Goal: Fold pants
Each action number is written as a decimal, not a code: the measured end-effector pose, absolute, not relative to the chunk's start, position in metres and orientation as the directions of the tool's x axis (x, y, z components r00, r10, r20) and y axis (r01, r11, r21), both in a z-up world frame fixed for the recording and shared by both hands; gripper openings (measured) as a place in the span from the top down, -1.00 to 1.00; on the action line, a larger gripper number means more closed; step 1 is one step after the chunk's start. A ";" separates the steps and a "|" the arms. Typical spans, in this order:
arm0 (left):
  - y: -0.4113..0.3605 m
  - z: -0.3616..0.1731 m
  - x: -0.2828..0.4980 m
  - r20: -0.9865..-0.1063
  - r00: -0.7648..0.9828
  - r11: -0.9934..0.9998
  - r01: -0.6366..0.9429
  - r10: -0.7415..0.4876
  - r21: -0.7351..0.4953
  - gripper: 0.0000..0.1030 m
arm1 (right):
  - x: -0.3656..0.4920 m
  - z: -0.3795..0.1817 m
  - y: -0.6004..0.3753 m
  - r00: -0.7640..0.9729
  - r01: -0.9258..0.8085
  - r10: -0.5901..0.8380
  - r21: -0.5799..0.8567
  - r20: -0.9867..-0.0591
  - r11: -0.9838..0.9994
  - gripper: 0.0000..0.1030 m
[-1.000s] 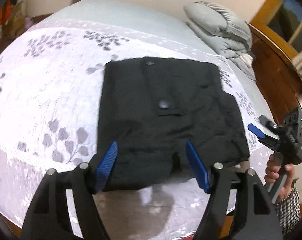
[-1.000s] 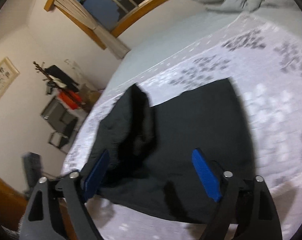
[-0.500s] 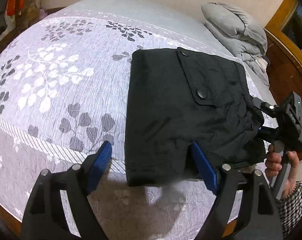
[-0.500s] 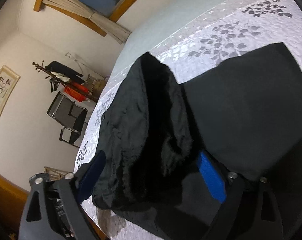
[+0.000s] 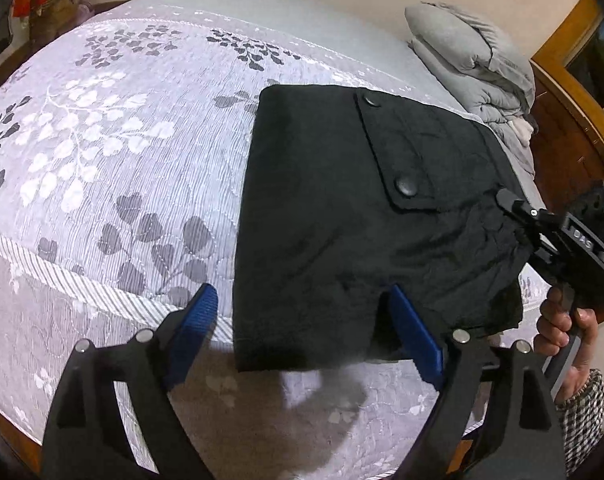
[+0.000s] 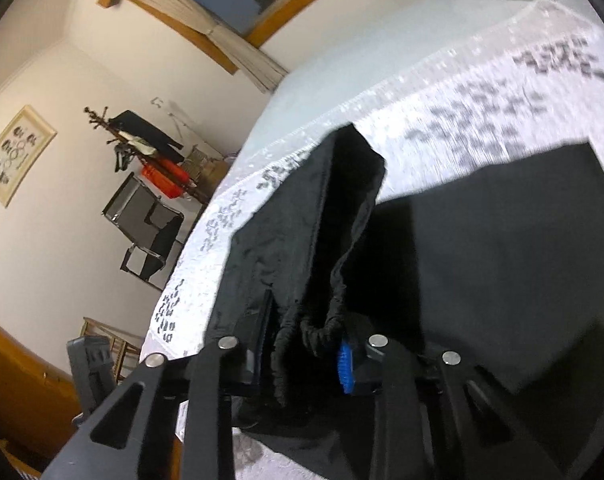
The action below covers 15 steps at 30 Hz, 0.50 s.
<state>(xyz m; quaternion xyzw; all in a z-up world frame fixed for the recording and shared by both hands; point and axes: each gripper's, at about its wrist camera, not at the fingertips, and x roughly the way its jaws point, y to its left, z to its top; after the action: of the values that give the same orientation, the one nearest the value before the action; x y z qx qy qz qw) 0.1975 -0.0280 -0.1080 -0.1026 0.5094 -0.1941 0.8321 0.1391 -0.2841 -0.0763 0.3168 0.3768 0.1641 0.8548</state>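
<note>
Pants [image 5: 341, 208] lie folded near the bed's [image 5: 102, 160] near edge; my right gripper [image 6: 305, 354] has just clamped their elastic waistband, my left gripper [image 5: 302, 332] has been opening and holds nothing.

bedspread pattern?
Pale quilted bedspread with grey and white leaf sprigs; clearest in left wrist view.

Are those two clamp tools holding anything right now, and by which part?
The right gripper has just closed on the black pants, pinching their bunched edge. The left gripper is open, holding nothing.

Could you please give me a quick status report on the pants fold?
Right gripper just closed, bunched waistband pinched. Left gripper just opened, holding nothing. Black pants part-folded on bed. Nothing in the way.
</note>
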 end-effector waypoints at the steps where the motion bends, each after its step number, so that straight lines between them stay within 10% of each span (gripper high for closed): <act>1: -0.028 -0.105 0.197 -0.804 0.410 0.902 0.218 -0.431 -0.372 -0.73 | 0.137 -0.070 -0.283 0.665 -0.052 0.519 0.660 -0.537 0.749 0.48; 15: -0.035 -0.072 0.188 -0.756 0.440 0.874 0.244 -0.485 -0.419 -0.75 | 0.112 -0.008 -0.302 0.715 -0.156 0.534 0.642 -0.451 0.751 0.51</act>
<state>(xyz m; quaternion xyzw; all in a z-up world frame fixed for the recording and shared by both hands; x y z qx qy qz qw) 0.1879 -0.0347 -0.0718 -0.1250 0.4826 -0.2173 0.8392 0.1118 -0.3018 -0.0081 0.2931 0.3221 0.1964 0.8785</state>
